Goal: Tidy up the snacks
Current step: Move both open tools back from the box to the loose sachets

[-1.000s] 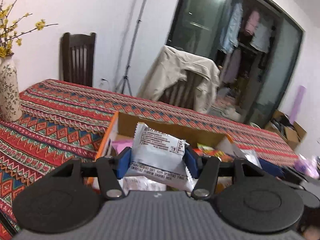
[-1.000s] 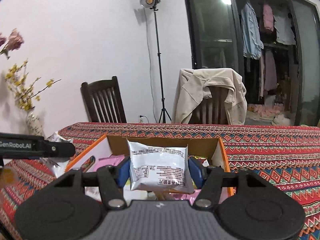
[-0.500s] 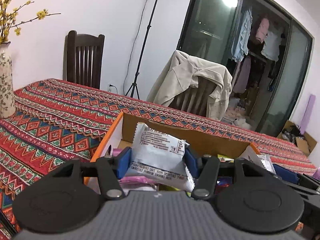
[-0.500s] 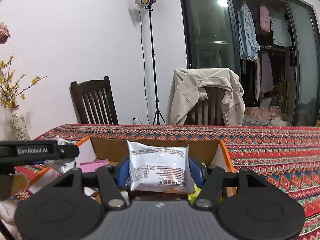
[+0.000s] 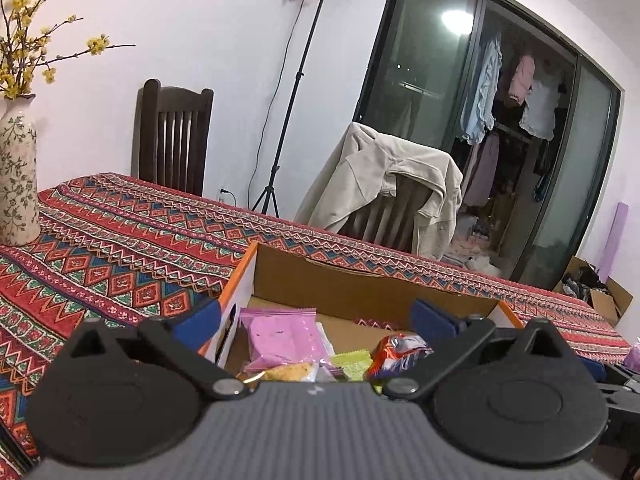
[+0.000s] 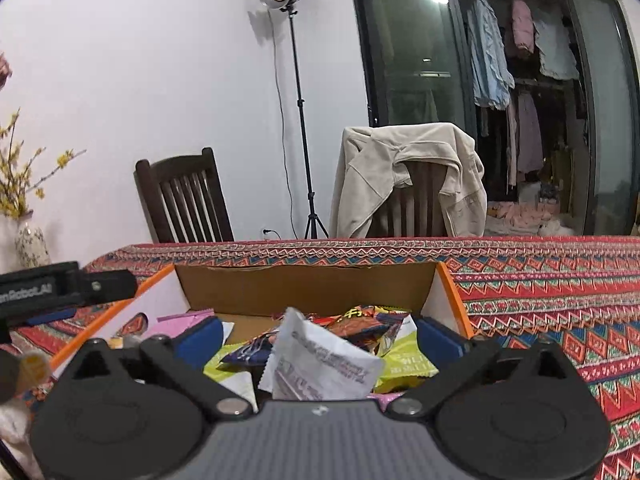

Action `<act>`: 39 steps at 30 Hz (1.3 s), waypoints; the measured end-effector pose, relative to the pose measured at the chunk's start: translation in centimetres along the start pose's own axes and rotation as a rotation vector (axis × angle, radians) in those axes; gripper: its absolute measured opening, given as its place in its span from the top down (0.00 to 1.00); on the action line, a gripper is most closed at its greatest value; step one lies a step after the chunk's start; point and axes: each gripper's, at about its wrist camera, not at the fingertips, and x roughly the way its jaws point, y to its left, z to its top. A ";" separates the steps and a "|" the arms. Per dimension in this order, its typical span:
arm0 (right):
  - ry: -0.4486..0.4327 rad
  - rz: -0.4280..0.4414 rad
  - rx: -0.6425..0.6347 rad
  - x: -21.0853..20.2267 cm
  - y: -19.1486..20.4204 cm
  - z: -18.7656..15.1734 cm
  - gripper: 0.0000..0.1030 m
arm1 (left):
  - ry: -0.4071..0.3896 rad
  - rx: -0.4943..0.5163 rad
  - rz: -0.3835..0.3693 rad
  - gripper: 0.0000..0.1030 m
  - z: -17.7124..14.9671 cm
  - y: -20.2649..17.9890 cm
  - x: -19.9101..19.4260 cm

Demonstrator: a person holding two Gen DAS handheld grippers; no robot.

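The left gripper is opening wide over the box. Nothing is between its blue pads. Under it, inside the box, lie a pink pack, a small green pack and a red pack. The pink pack is nearer the left pad and the red pack is nearer the right pad.

The right gripper is opening wide over the same box too. A white pack sits between its pads, tilted, on top of the other snacks. The pads do not touch it. It is close to the gripper's body.

The box sits on the counter, which has a red patterned cloth on it.
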 end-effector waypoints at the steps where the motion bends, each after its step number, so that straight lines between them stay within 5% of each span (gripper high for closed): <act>1: 0.000 -0.003 0.001 -0.1 0.0 0.0 0.00 | 0.005 -0.003 -0.001 0.00 0.0 0.1 -0.1; 18: 0.013 0.056 -0.042 -6.4 1.8 1.4 0.00 | 0.052 -0.047 -0.044 0.00 2.4 2.2 -6.1; 27: 0.084 0.116 -0.141 -9.6 4.2 -1.5 0.00 | 0.141 0.000 0.000 0.00 -0.5 5.5 -8.6; 39: 0.286 0.123 -0.218 -5.5 6.7 -6.8 0.00 | 0.185 0.084 0.121 0.00 -6.1 10.4 -10.5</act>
